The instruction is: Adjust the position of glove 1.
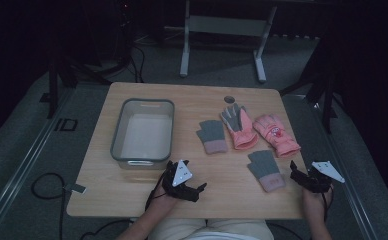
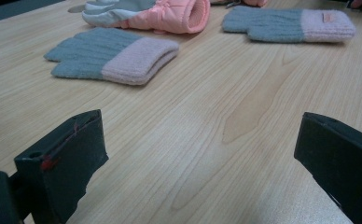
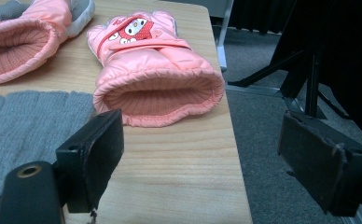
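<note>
Dim surroundings frame the wooden counter (image 1: 132, 200), where both hand-held grippers, left (image 1: 200, 188) and right (image 1: 293, 169), rest released and empty. Probably starting: the grey knit glove (image 1: 265, 169) at the right one's ten o'clock needs grasping, then carrying to the clear bin (image 1: 116, 135).

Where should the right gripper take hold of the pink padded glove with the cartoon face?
Probably at the cuff rim of the pink padded glove: it lies flat with its open, puffy cuff facing the right gripper, whose jaws stand open and empty. Coming in low from the near table edge, one jaw could slip inside the opening.
</note>
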`<state>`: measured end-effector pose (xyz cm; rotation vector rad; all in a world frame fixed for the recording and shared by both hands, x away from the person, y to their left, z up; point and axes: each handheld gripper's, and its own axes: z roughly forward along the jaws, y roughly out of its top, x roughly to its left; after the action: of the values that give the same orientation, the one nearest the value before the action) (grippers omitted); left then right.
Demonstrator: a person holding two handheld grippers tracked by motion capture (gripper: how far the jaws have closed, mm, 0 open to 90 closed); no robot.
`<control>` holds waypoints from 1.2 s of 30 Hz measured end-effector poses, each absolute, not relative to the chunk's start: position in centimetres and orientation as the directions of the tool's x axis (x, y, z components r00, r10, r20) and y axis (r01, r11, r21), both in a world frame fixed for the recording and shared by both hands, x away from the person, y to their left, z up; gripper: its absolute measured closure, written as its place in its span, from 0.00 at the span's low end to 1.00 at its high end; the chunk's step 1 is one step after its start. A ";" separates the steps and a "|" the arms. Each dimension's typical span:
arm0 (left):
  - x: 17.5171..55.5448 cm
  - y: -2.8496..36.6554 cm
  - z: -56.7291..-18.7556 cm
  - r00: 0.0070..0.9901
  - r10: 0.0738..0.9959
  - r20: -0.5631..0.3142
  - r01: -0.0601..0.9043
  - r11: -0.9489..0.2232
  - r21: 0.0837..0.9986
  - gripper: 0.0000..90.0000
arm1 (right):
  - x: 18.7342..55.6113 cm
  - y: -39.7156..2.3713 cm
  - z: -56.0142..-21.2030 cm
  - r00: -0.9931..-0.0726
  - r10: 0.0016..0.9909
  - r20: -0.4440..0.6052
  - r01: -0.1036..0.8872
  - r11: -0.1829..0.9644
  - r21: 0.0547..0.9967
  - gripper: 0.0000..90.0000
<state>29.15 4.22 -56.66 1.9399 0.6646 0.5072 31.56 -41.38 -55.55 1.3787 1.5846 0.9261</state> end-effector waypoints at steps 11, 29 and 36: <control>28.9 4.0 -56.6 0.775 0.629 0.062 0.231 -0.373 0.899 0.01 | 31.8 -41.3 -55.6 -0.069 0.990 -0.124 0.415 0.141 0.899 0.19; 29.3 4.2 -56.6 0.774 0.633 0.028 0.269 -0.367 0.890 0.01 | 31.7 -41.3 -55.6 -0.052 0.990 -0.131 0.411 0.140 0.901 0.19; 29.2 4.2 -56.7 0.775 0.631 0.026 0.265 -0.363 0.893 0.01 | 31.9 -41.2 -55.6 -0.066 0.990 -0.124 0.433 0.141 0.890 0.19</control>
<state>29.24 4.17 -56.65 1.9526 0.6770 0.4529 31.87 -41.22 -55.57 1.4041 1.6226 0.8837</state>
